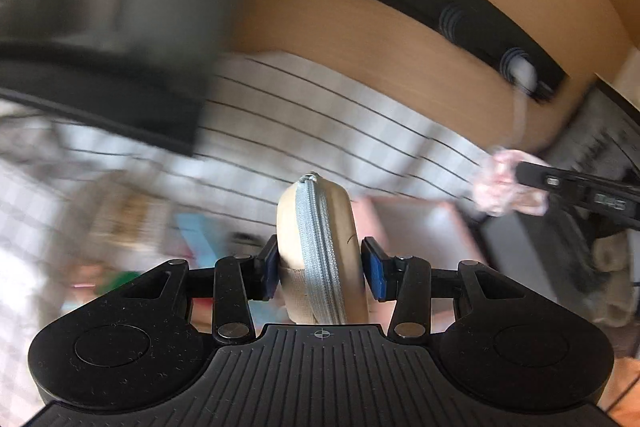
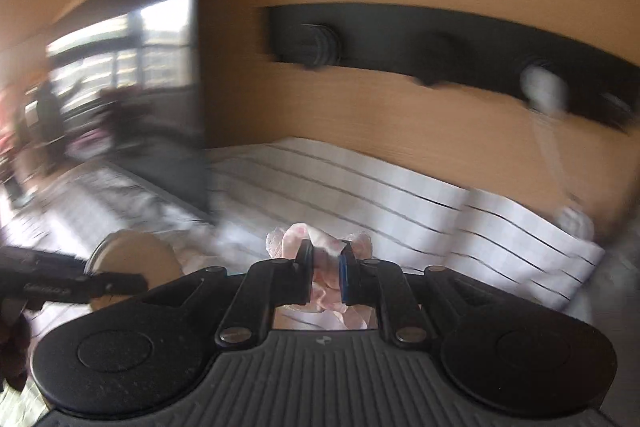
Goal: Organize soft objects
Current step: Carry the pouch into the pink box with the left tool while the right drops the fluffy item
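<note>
My left gripper [image 1: 320, 267] is shut on a round beige zip pouch [image 1: 320, 227], held edge-on with its grey zipper facing the camera; the pouch also shows in the right wrist view [image 2: 132, 259]. My right gripper [image 2: 326, 269] is shut on a pink frilly scrunchie [image 2: 324, 247], which bulges above and below the fingers. In the left wrist view the right gripper [image 1: 524, 173] holds the scrunchie [image 1: 500, 187] at the far right. Both are held above a bed with a white, black-striped cover [image 1: 320, 115].
A wooden headboard wall [image 2: 400, 107] carries a black rail with round knobs [image 2: 440, 39]; a white cord hangs from one [image 2: 544, 91]. A pink open box [image 1: 420, 227] lies below the pouch. Blurred colourful items [image 1: 120, 219] lie at left. A dark panel [image 1: 100, 67] stands at left.
</note>
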A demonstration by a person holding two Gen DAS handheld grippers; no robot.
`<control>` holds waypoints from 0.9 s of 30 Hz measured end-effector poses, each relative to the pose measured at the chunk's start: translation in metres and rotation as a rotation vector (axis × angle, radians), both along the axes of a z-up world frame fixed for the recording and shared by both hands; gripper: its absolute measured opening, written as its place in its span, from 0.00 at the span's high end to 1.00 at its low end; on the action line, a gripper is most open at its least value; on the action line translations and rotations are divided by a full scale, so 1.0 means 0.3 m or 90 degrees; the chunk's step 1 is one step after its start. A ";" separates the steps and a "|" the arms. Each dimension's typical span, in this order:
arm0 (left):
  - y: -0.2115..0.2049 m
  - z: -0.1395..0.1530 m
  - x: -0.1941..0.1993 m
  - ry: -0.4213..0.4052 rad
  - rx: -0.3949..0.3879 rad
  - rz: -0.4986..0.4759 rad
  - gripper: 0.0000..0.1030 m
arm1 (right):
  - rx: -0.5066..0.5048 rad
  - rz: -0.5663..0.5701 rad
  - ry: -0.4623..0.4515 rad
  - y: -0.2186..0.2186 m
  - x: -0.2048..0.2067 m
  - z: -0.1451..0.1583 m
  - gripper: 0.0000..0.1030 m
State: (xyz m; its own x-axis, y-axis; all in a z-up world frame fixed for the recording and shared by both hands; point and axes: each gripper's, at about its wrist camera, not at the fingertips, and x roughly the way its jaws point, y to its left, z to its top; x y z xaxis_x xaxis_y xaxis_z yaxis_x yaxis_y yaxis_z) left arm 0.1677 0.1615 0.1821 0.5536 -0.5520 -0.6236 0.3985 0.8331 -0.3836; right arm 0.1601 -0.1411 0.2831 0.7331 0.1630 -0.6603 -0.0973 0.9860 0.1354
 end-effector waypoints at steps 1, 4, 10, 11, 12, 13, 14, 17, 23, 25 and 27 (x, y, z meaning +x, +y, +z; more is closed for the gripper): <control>-0.060 -0.004 0.011 0.006 -0.004 -0.021 0.55 | 0.005 -0.024 0.002 -0.047 -0.002 -0.017 0.88; -0.250 -0.038 0.050 0.030 -0.015 -0.081 0.55 | -0.004 -0.083 -0.005 -0.147 -0.010 -0.071 0.88; -0.591 -0.177 0.135 0.097 -0.095 -0.177 0.54 | 0.024 -0.162 -0.010 -0.312 0.006 -0.188 0.88; -0.645 -0.218 0.143 0.113 -0.090 -0.191 0.54 | 0.023 -0.167 -0.063 -0.319 0.019 -0.208 0.88; -0.680 -0.254 0.149 0.120 -0.068 -0.196 0.54 | 0.031 -0.173 -0.056 -0.328 0.038 -0.233 0.87; -0.719 -0.288 0.149 0.121 -0.030 -0.191 0.50 | 0.039 -0.178 -0.047 -0.332 0.058 -0.258 0.87; -0.741 -0.309 0.145 0.105 0.001 -0.175 0.49 | 0.049 -0.179 -0.040 -0.340 0.062 -0.274 0.87; -0.732 -0.314 0.136 0.069 0.027 -0.165 0.49 | 0.094 -0.179 0.008 -0.352 0.101 -0.334 0.85; -0.620 -0.233 0.095 -0.005 0.035 -0.140 0.50 | 0.111 -0.198 0.049 -0.352 0.158 -0.416 0.53; -0.568 -0.203 0.080 0.004 0.025 -0.140 0.50 | 0.112 -0.208 0.054 -0.361 0.149 -0.420 0.53; -0.494 -0.173 0.025 -0.011 0.022 -0.136 0.50 | 0.114 -0.208 0.059 -0.364 0.130 -0.415 0.52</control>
State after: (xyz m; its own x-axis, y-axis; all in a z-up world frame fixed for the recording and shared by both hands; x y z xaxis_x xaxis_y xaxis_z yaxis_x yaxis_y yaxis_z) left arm 0.1753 0.0131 0.1302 0.4364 -0.6363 -0.6361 0.5739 0.7414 -0.3479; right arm 0.1989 -0.2505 0.1587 0.7046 0.0502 -0.7079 0.2382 0.9229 0.3024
